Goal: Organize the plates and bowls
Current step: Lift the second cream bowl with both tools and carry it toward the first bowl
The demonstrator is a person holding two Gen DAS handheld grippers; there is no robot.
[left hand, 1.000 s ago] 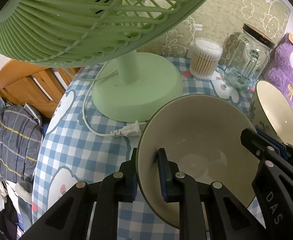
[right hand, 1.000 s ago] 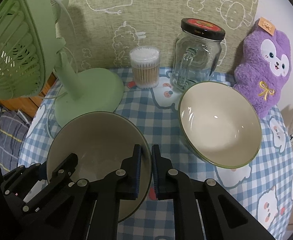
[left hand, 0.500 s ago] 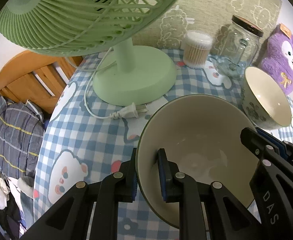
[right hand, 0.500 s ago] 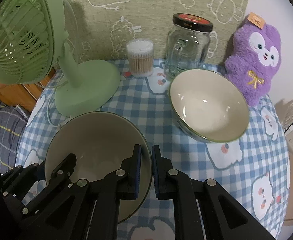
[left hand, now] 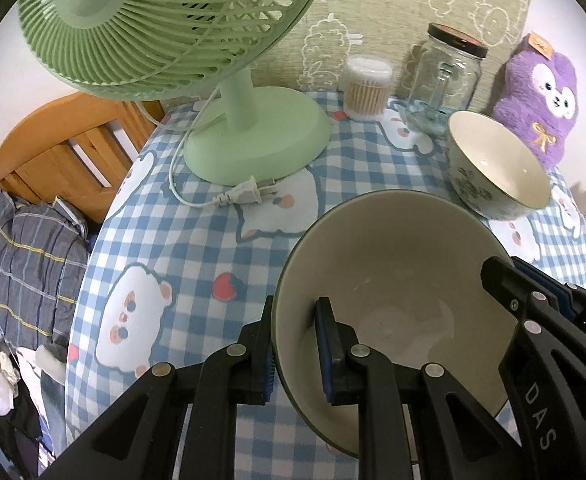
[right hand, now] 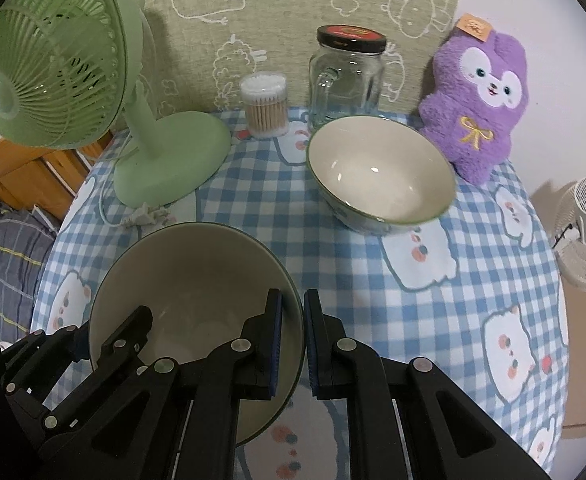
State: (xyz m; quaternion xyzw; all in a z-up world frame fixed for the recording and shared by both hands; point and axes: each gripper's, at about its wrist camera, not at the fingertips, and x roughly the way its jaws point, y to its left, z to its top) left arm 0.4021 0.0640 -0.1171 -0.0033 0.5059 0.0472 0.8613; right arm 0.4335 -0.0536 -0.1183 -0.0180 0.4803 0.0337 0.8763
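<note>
A cream bowl with a dark green rim (left hand: 393,280) hangs tilted above the checked tablecloth, carried by both grippers. My left gripper (left hand: 295,344) is shut on its left rim, one pad inside and one outside. My right gripper (right hand: 293,336) is shut on the opposite rim of this same bowl (right hand: 197,280). The right gripper's fingers (left hand: 533,292) show at the bowl's far side in the left wrist view. The left gripper's fingers (right hand: 93,332) show at the lower left in the right wrist view. A second cream bowl (right hand: 381,172) with a patterned outside (left hand: 497,168) stands farther back on the table.
A green fan (left hand: 253,136) stands at the back left, its plug (left hand: 245,194) lying loose on the cloth. A cotton swab tub (right hand: 265,106), a glass jar (right hand: 347,76) and a purple plush toy (right hand: 481,104) line the back. A wooden bed frame (left hand: 65,152) lies beyond the left edge.
Both grippers have drawn back from the fan and the back wall with the bowl still between them. The plug and more of the tablecloth now show. The second bowl has stayed put.
</note>
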